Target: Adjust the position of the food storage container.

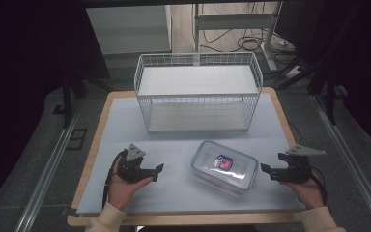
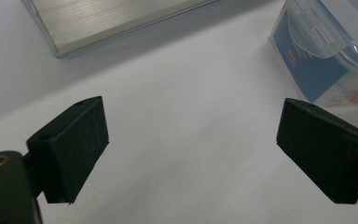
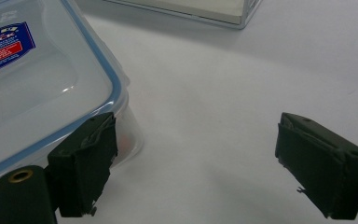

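A clear plastic food container with a blue-sealed lid (image 1: 224, 166) lies at the middle front of the desk (image 1: 125, 125), between the left gripper (image 1: 157, 172) and the right gripper (image 1: 264, 170). Bare desk separates it from the left gripper; the right gripper sits just beside its right end, and in the right gripper view the container's corner lies close against one of the fingers (image 3: 86, 163), with open surface between the spread fingers. Behind, a white wire basket (image 1: 198, 92) spans the middle rear of the desk, its walls blocking passage there. A free strip runs between basket and container, and open lanes flank the basket on both sides
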